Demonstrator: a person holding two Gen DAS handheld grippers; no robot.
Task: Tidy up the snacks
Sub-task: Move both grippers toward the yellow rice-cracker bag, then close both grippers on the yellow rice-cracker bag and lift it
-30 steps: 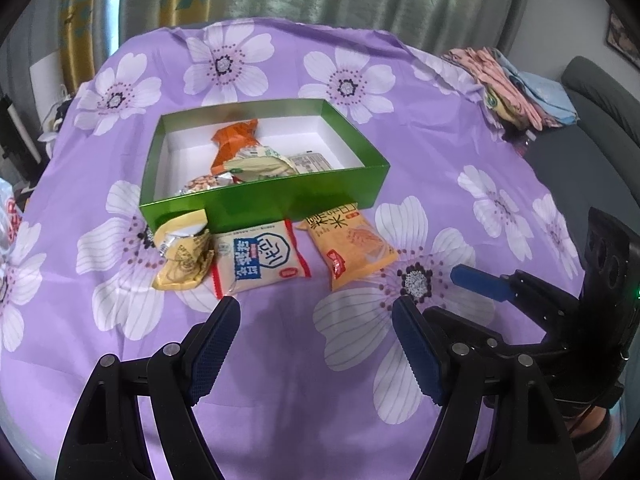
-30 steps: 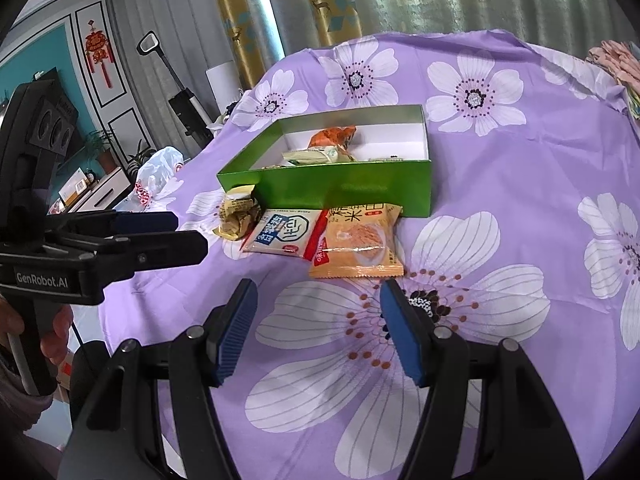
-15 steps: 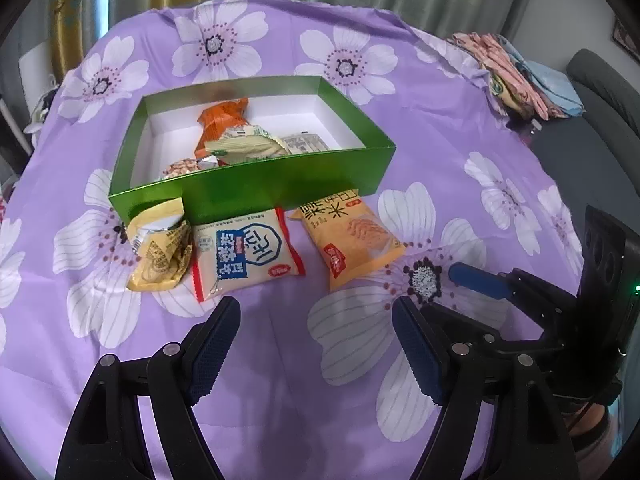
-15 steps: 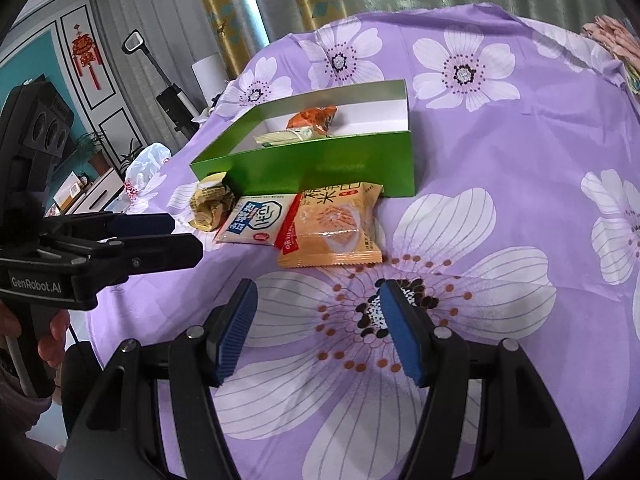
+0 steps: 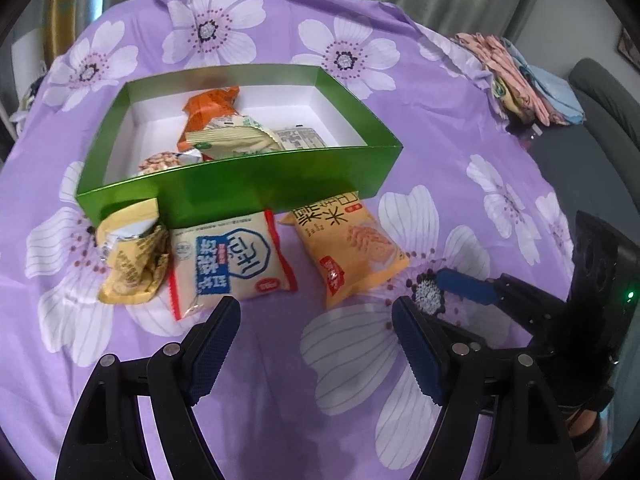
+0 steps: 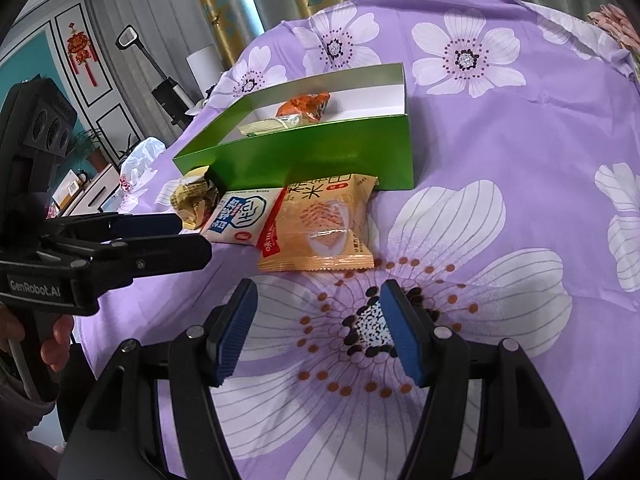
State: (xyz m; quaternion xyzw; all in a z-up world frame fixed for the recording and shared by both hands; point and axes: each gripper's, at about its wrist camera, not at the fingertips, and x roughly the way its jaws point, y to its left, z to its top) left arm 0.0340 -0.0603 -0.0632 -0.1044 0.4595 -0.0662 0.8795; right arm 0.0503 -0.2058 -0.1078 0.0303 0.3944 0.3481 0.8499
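Note:
A green box (image 5: 240,178) (image 6: 320,156) holds several snack packets, an orange one (image 5: 208,112) on top. In front of it lie three packets: a crumpled yellow one (image 5: 128,260) (image 6: 194,200), a white-and-blue one (image 5: 228,258) (image 6: 240,216) and an orange-yellow one (image 5: 348,246) (image 6: 320,228). My left gripper (image 5: 316,344) is open and empty, just short of the white-and-blue packet. My right gripper (image 6: 318,328) is open and empty, just short of the orange-yellow packet. Each gripper shows in the other's view, the left one (image 6: 160,236) at left and the right one (image 5: 472,290) at right.
The table carries a purple cloth with white flowers (image 5: 440,128). Folded clothes (image 5: 520,76) lie at its far right edge, next to a grey sofa (image 5: 608,96). Curtains hang behind. A vacuum (image 6: 168,88) and a cabinet stand to the left.
Both grippers have moved forward and lower toward the three packets in front of the box. Both stay open. The packets and box have not moved.

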